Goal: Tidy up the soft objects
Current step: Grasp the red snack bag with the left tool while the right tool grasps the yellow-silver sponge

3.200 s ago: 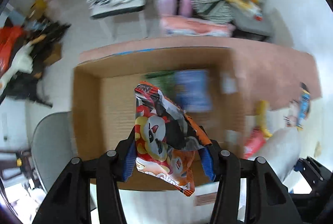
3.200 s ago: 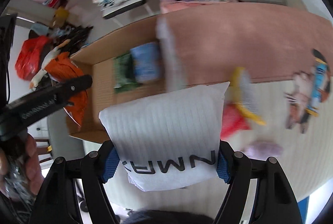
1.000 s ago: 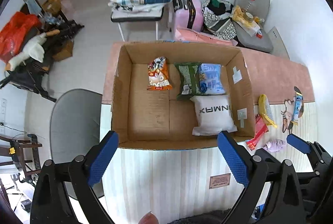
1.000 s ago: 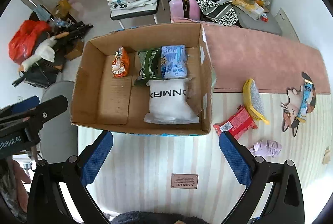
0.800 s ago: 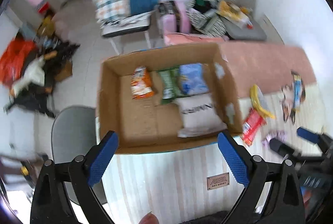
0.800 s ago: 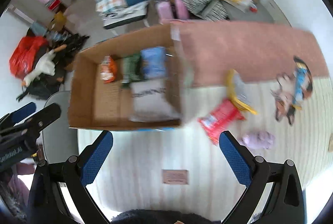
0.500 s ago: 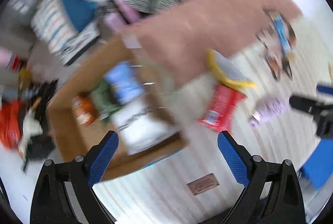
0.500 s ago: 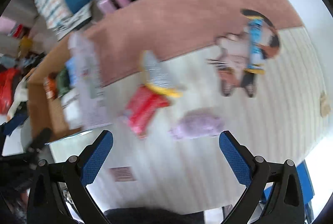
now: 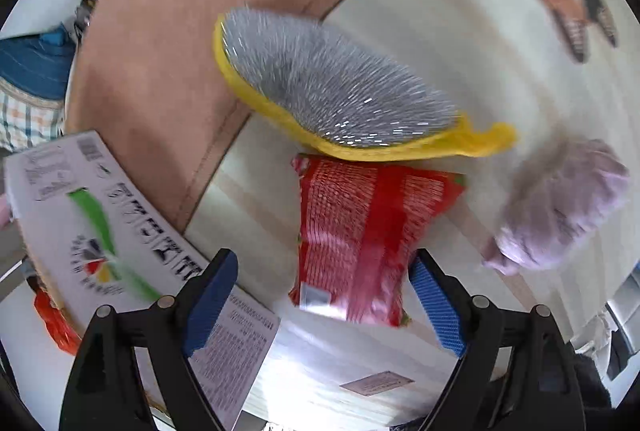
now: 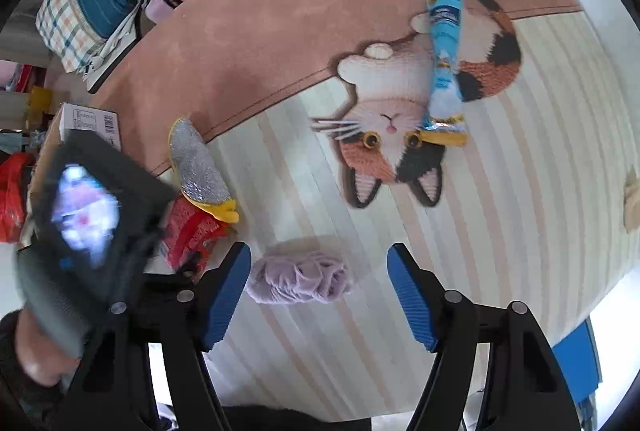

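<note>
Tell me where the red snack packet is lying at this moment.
In the left wrist view the red snack packet lies on the striped mat between the open left gripper fingers, touching the yellow-edged silver scrubber beyond it, with the purple cloth ball to its right.

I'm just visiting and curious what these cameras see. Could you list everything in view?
Red snack packet: one, red, between the left fingers.
Scrubber: one, yellow with silver top, overlapping the packet's far end.
Purple soft thing: one, lilac, between the right fingers.
Blue sachet: one, on the cat picture.
Mat: one, striped cream and pink.
Cardboard box: one, left edge.
Left gripper: open.
Right gripper: open.
</note>
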A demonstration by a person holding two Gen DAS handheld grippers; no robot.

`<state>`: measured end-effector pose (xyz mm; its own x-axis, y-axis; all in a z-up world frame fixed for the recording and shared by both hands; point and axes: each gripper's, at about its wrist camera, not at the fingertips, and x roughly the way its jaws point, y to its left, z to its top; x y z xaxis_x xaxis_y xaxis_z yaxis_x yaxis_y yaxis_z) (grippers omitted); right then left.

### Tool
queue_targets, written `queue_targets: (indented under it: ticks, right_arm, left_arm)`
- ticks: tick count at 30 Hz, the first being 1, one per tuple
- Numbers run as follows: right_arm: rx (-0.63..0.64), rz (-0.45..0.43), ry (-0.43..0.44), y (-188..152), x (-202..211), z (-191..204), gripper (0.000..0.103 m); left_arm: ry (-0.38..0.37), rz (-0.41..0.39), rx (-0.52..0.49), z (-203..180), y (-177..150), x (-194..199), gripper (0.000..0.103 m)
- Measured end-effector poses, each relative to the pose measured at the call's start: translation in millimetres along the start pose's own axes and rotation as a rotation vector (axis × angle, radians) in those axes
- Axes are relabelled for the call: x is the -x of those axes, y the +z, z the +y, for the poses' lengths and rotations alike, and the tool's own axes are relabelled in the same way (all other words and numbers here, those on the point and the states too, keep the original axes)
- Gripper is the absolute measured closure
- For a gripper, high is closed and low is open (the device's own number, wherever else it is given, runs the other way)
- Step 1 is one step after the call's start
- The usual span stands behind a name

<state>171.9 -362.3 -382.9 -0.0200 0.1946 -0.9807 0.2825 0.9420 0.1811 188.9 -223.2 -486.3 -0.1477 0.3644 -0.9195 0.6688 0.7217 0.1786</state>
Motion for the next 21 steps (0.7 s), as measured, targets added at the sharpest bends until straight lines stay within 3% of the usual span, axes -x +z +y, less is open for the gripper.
queue_targets:
  ticks: [1, 2, 3, 4, 5, 12, 17, 21]
  right_arm:
    - [0.009, 0.009, 0.013, 6, -2, 3, 0.03]
    - [0.014, 0.015, 0.024, 10, -3, 7, 0.03]
    - [0.025, 0.028, 0.04, 17, -6, 12, 0.03]
    - [0.042, 0.05, 0.058, 27, -11, 20, 0.03]
    - [0.051, 0.062, 0.069, 35, -15, 28, 0.03]
    - [0.18, 0.217, 0.066, 77, -73, 91, 0.03]
    - [0.234, 0.342, 0.082, 87, -123, 129, 0.03]
    - [0.252, 0.385, 0.07, 88, -148, 145, 0.03]
  left_arm:
    - [-0.018, 0.015, 0.013, 1, 1, -5, 0.016]
    - [-0.039, 0.021, 0.029, 2, 1, -8, 0.023]
    - [-0.063, 0.025, 0.05, 2, -1, -10, 0.031]
    - [-0.103, 0.034, 0.079, 3, -4, -11, 0.048]
    - [-0.122, 0.04, 0.116, 5, -7, -12, 0.052]
    - [-0.263, 0.046, 0.395, 26, -39, -18, 0.056]
    - [-0.317, 0.052, 0.459, 27, -45, -25, 0.055]
    - [-0.329, 0.055, 0.467, 35, -47, -24, 0.055]
